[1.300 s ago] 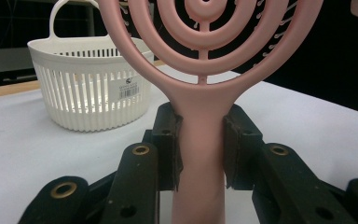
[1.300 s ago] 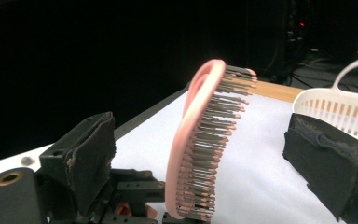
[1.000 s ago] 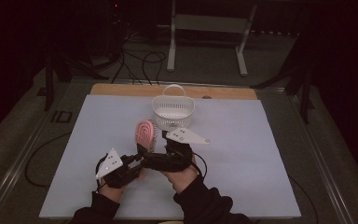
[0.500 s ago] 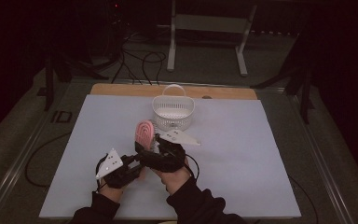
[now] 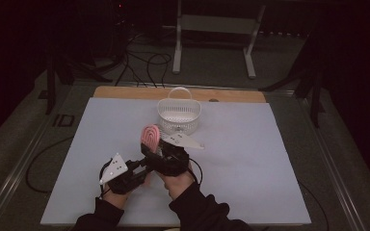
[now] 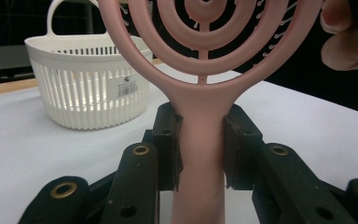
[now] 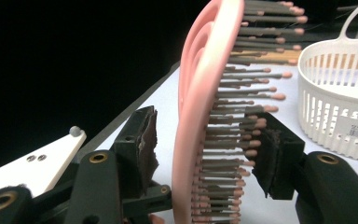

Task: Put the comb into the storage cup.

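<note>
Left gripper view, left tongs (image 6: 201,144) clenching pink hairbrush (image 6: 200,140) handle, right tongs (image 7: 205,149) closing around its head, untouching.

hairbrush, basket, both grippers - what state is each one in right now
hairbrush: upright, handle clamped between the left gripper's fingers
basket: upright on the table, apart from the brush, looks empty
left gripper: shut on the handle
right gripper: fingers have just been closing around the brush head; left pad not yet touching
</note>
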A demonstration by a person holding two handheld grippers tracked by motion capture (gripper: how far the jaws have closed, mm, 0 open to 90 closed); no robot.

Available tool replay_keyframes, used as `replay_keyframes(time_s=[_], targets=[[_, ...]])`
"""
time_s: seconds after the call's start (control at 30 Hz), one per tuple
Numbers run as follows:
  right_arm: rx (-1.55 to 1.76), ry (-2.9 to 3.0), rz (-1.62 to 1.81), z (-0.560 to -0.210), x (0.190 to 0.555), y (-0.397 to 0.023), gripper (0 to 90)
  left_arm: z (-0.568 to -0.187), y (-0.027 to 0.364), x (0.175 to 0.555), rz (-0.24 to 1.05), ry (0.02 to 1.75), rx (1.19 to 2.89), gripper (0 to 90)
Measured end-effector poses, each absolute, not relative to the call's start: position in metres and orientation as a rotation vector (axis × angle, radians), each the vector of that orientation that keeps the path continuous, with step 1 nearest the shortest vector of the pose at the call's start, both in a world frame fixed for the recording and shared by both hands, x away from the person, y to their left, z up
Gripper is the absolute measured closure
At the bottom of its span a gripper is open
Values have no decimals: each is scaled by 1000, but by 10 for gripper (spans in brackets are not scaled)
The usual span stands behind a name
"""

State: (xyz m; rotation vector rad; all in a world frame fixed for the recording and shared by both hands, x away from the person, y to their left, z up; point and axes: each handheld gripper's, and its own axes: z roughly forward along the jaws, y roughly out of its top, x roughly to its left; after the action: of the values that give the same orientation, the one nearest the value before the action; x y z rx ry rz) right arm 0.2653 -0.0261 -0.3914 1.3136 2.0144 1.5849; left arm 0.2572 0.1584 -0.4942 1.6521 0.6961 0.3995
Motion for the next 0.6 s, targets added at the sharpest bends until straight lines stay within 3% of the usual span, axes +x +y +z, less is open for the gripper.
replay_keyframes(time_s=[0.6], targets=[[1348, 1993, 1585, -394, 270, -28, 615, -494, 158, 258, 393, 699, 1667, 707]])
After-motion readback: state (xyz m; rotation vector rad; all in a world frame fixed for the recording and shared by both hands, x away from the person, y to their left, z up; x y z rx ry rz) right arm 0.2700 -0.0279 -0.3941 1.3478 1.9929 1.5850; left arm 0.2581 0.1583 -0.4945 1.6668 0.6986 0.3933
